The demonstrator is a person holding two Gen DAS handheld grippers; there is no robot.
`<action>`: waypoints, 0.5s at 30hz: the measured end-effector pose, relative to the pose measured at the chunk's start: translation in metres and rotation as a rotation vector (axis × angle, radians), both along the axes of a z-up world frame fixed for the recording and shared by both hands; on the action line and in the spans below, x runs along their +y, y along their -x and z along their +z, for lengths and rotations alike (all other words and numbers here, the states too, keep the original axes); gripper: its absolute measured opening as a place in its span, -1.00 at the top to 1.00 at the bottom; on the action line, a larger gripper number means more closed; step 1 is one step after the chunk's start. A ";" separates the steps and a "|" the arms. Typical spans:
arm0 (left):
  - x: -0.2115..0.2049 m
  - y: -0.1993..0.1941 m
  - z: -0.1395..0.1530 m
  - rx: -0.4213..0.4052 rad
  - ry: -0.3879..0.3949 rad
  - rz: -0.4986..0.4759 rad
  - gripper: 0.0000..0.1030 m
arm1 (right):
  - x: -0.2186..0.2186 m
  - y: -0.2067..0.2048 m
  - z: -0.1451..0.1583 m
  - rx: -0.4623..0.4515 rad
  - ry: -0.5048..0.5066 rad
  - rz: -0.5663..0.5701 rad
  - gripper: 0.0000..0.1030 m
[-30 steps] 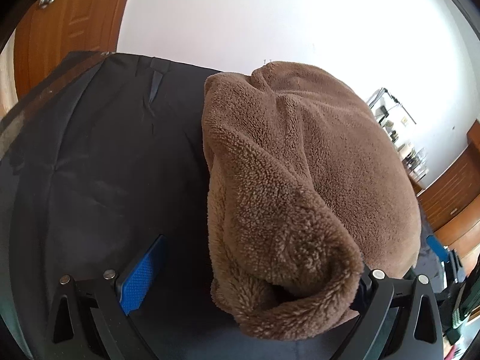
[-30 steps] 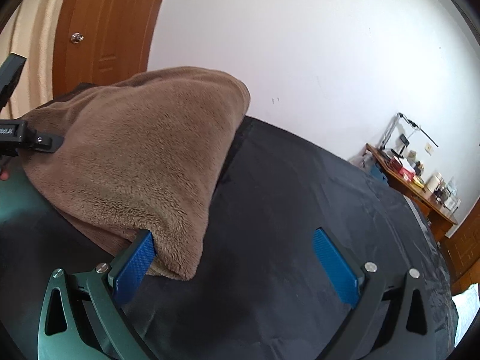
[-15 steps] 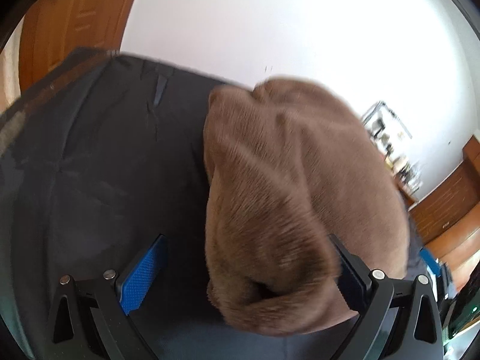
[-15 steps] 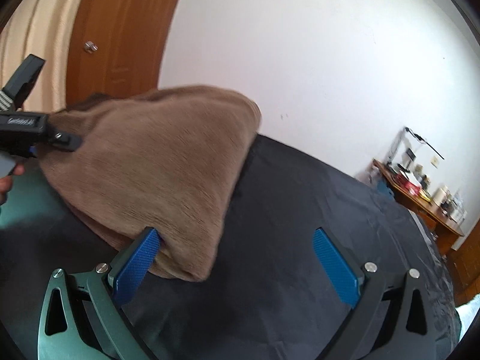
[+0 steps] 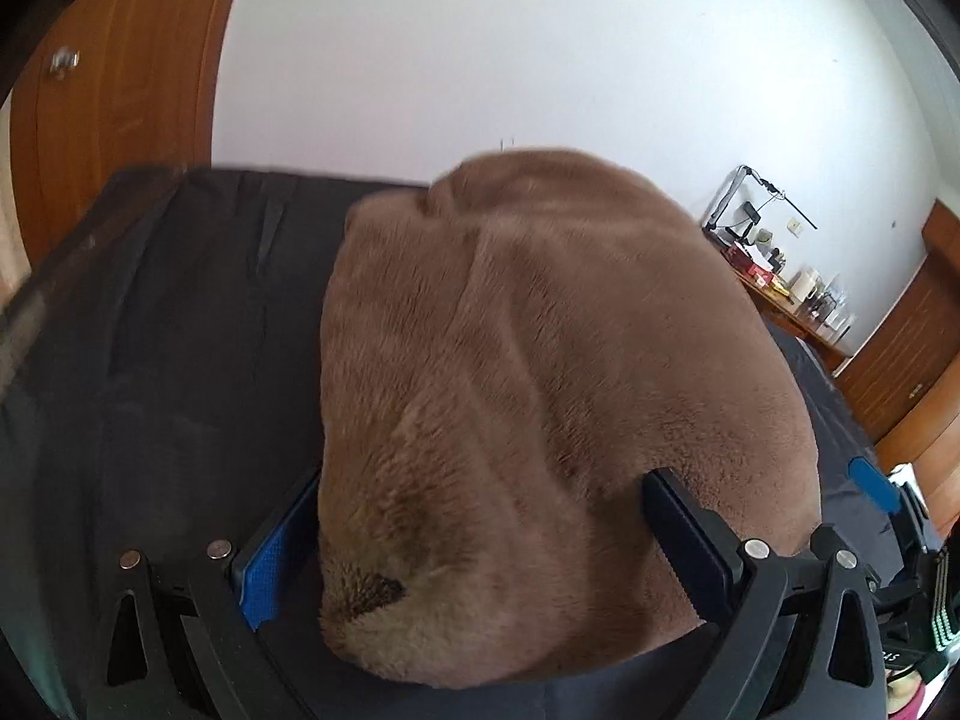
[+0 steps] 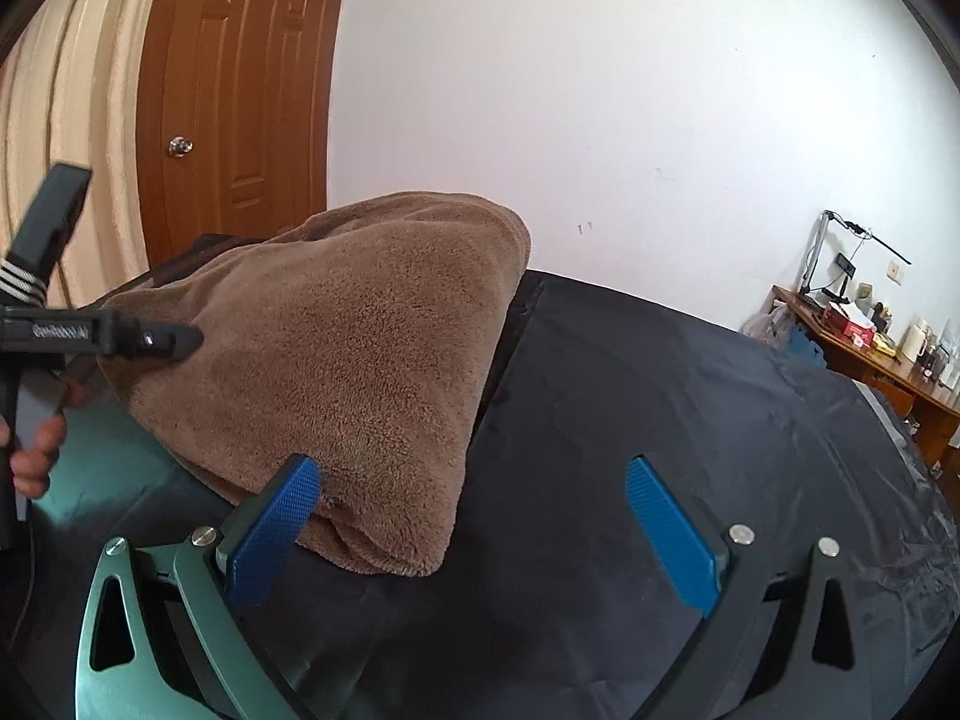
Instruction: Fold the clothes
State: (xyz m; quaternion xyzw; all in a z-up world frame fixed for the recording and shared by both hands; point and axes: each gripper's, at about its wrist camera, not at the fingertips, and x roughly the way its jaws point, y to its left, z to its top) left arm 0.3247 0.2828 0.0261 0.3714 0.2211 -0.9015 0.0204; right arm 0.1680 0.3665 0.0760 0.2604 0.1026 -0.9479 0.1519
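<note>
brown fleece garment (image 5: 540,396) is lying folded in a thick bundle on the black sheet (image 6: 690,420) covering the bench, w/ its far end toward the white wall (image 6: 600,90).

left gripper (image 5: 480,546) is sitting at the garment's near end w/ its fingers spread wide; the bundle's rounded end is bulging into the gap btwn them. left blue pad (image 5: 270,564) is just beside the garment's left edge, maybe touching, can't tell for sure. the right finger (image 5: 690,534) is pressing into the fleece on top, so the fabric is lying on both sides of it. not pinching anything.

right gripper (image 6: 474,534) is at the garment's near right corner, fingers also spread wide. its left pad (image 6: 276,528) is lying against the corner's lower layers; the folded corner is poking into the gap. its right pad (image 6: 672,540) is well apart from the garment, over bare sheet.

in the right wrist view the left gripper's body is reaching in at the garment's left side, w/ a hand (image 6: 36,444) holding its grip. beyond the garment: wooden door (image 6: 240,90); cluttered desk (image 6: 870,348) to the right.
</note>
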 end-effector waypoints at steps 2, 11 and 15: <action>-0.005 0.003 -0.006 -0.016 -0.039 -0.006 -1.00 | 0.000 0.000 0.000 -0.002 0.005 0.002 -0.99; -0.031 0.005 -0.001 -0.017 -0.219 0.015 -1.00 | 0.004 0.002 0.001 -0.009 0.040 -0.006 -0.99; -0.055 0.016 0.017 0.010 -0.300 0.046 -1.00 | 0.009 0.004 0.002 -0.021 0.071 -0.016 -0.99</action>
